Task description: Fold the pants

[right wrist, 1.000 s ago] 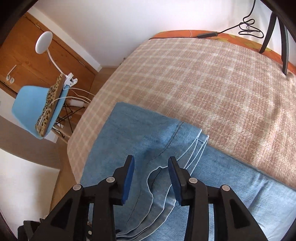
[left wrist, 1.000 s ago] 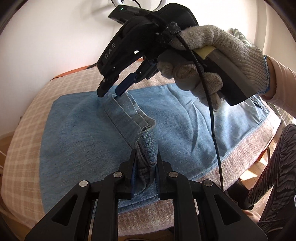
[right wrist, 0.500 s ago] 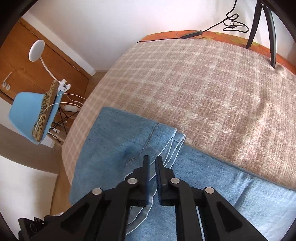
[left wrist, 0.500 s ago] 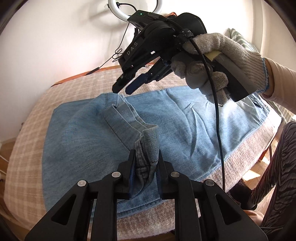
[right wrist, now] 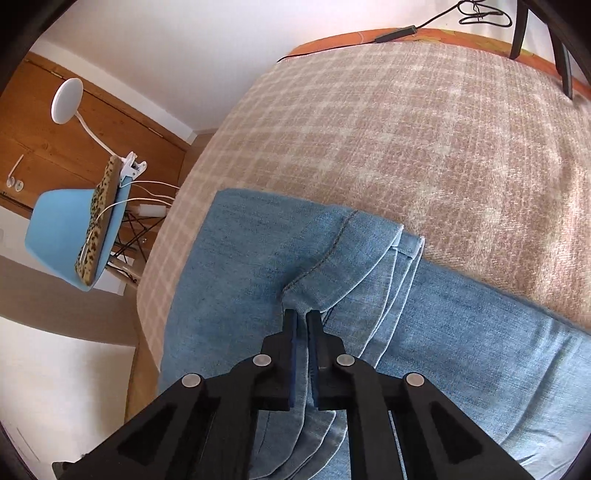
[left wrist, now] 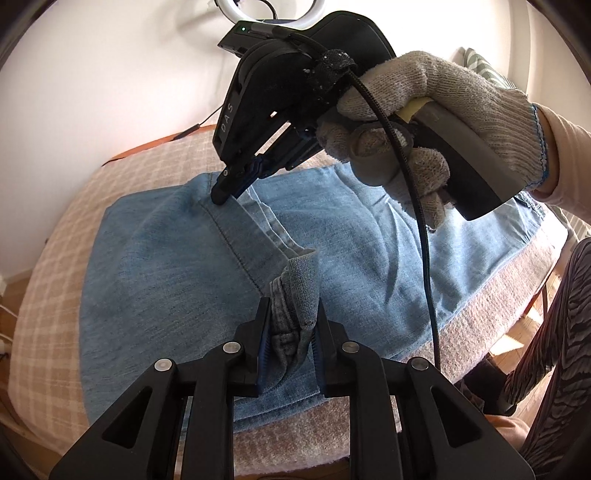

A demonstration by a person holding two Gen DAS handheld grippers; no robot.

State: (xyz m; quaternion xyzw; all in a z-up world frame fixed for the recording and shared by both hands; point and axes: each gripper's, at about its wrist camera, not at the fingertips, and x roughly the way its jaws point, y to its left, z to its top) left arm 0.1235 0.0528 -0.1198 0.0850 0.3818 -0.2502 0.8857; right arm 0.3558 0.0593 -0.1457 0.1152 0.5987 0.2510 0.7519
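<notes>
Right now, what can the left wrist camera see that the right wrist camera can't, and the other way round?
Only the left view shows the gloved hand holding the right gripper, the ring light and the left gripper shut on bunched hem. Only the right view shows the blue chair, the white lamp and the wooden door. Both show the jeans on the checked blanket, with the right gripper pinching the hem's far end.

Faded blue denim pants (left wrist: 155, 280), fuzzy woven plaid blanket (right wrist: 406, 129), matt black plastic left gripper (left wrist: 290, 347), knitted cotton glove (left wrist: 443, 110)
</notes>
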